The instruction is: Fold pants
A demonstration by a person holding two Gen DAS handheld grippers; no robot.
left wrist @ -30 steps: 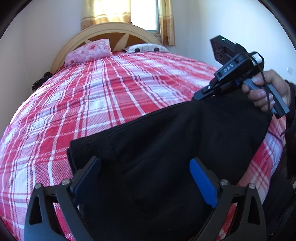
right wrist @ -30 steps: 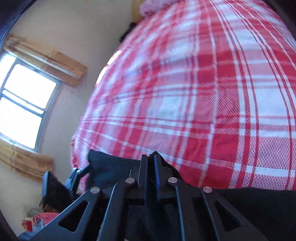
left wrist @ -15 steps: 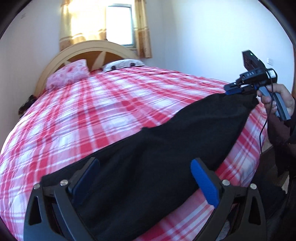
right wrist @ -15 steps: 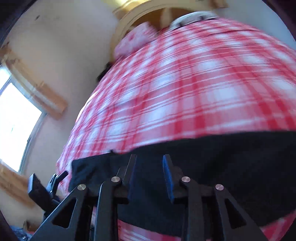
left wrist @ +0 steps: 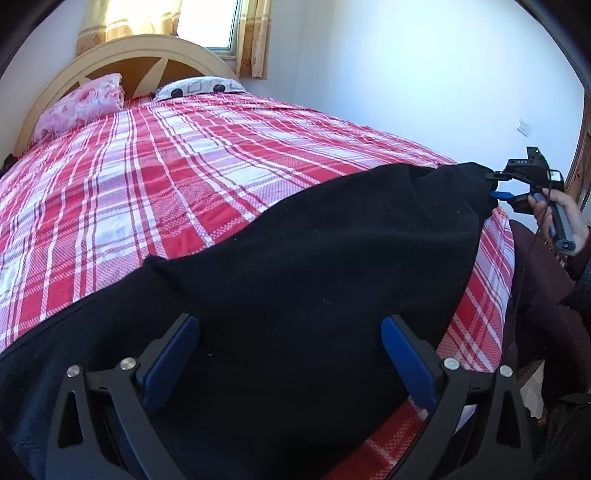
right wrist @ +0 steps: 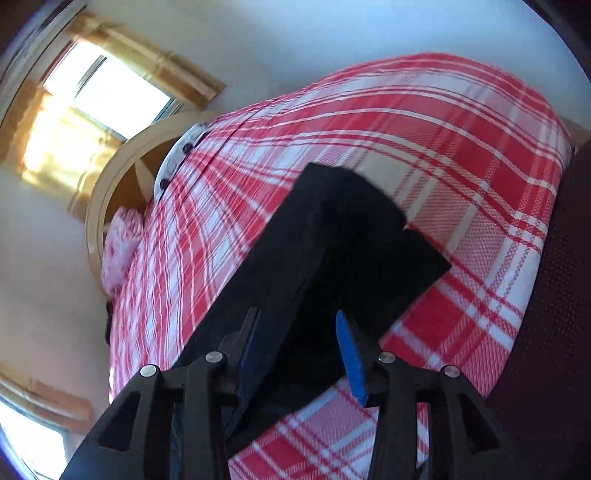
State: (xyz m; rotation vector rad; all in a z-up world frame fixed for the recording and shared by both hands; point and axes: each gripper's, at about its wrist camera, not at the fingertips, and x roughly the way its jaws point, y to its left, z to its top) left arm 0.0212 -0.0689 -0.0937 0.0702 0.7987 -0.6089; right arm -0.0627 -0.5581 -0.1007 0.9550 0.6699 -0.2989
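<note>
The black pants (left wrist: 314, 280) lie stretched along the near edge of the red plaid bed (left wrist: 177, 177). My left gripper (left wrist: 288, 358) is open, its blue pads spread wide just above one end of the pants. My right gripper (left wrist: 496, 186) is at the far right, open at the other end of the pants. In the right wrist view the right gripper (right wrist: 299, 354) has its jaws apart over the two leg ends (right wrist: 354, 229), which lie flat on the bed (right wrist: 461, 147). Nothing is gripped.
A pink pillow (left wrist: 81, 103) and a white patterned pillow (left wrist: 199, 86) lie at the wooden headboard (left wrist: 147, 59). A curtained window (left wrist: 218, 26) is behind it. The bed's edge runs at the right, with a white wall beyond.
The right gripper has opened and let go of the leg ends. The pants have been pulled out longer along the bed edge, and the right gripper has moved farther right.
</note>
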